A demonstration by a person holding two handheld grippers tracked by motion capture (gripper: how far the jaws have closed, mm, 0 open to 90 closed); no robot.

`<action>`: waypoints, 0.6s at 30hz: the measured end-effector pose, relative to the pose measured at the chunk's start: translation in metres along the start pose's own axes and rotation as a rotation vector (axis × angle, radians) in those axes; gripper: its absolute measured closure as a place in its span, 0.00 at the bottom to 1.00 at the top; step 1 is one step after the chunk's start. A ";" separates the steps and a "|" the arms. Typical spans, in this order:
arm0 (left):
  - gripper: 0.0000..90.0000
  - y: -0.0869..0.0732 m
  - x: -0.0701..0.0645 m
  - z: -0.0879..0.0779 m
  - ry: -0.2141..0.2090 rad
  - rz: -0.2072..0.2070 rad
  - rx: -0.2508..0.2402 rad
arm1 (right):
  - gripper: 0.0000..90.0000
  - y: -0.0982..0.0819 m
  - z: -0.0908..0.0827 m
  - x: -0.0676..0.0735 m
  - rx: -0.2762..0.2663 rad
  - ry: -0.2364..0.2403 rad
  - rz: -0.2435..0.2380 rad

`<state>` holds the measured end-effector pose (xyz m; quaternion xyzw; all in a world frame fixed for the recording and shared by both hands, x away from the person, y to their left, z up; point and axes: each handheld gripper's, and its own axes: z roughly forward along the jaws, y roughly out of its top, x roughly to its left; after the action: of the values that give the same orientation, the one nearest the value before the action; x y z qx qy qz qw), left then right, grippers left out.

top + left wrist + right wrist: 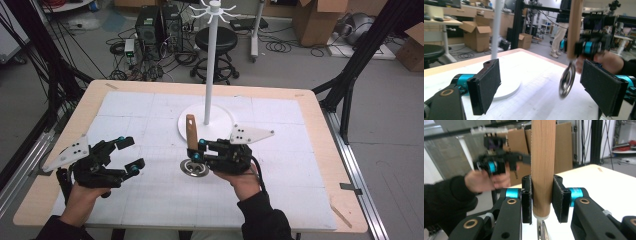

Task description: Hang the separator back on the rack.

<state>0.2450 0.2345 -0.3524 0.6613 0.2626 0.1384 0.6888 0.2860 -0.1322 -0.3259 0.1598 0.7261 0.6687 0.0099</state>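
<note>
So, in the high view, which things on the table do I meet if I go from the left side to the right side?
left gripper → metal whisk with wooden handle → white stand's pole → right gripper's body → its grey three-cornered plate

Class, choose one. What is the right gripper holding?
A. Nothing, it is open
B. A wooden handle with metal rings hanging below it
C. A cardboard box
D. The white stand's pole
B: the right gripper is shut on the upright wooden handle, and the metal rings hang from its lower end.
</note>
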 end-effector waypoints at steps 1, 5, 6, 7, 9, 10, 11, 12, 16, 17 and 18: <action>0.19 -0.003 0.002 -0.002 0.017 0.002 0.001 | 0.80 0.004 0.001 -0.003 -0.004 -0.001 -0.006; 0.19 -0.017 0.012 -0.009 0.048 -0.005 0.015 | 0.80 0.023 0.003 -0.014 -0.014 0.011 -0.014; 0.19 -0.019 0.013 -0.010 0.053 -0.008 0.020 | 0.80 0.028 0.004 -0.017 -0.017 0.011 -0.017; 0.19 -0.021 0.015 -0.011 0.056 -0.009 0.020 | 0.80 0.034 0.004 -0.021 -0.020 0.010 -0.019; 0.19 -0.024 0.017 -0.013 0.067 -0.008 0.020 | 0.80 0.045 0.005 -0.028 -0.021 0.006 -0.024; 0.19 -0.024 0.017 -0.014 0.071 -0.006 0.021 | 0.80 0.051 0.005 -0.032 -0.029 0.010 -0.026; 0.19 -0.025 0.018 -0.015 0.072 -0.004 0.022 | 0.80 0.056 0.005 -0.035 -0.037 0.010 -0.025; 0.19 -0.026 0.018 -0.016 0.071 -0.003 0.024 | 0.80 0.061 0.004 -0.039 -0.045 0.010 -0.023; 0.21 -0.028 0.019 -0.018 0.079 0.014 0.026 | 0.80 0.079 0.005 -0.051 -0.056 0.008 -0.022; 0.21 -0.028 0.019 -0.017 0.077 0.009 0.027 | 0.80 0.083 0.005 -0.053 -0.058 0.006 -0.024; 0.21 -0.028 0.020 -0.018 0.079 0.008 0.029 | 0.80 0.087 0.005 -0.056 -0.059 0.007 -0.026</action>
<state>0.2471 0.2573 -0.3835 0.6662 0.2892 0.1634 0.6677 0.3590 -0.1364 -0.2531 0.1476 0.7081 0.6902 0.0207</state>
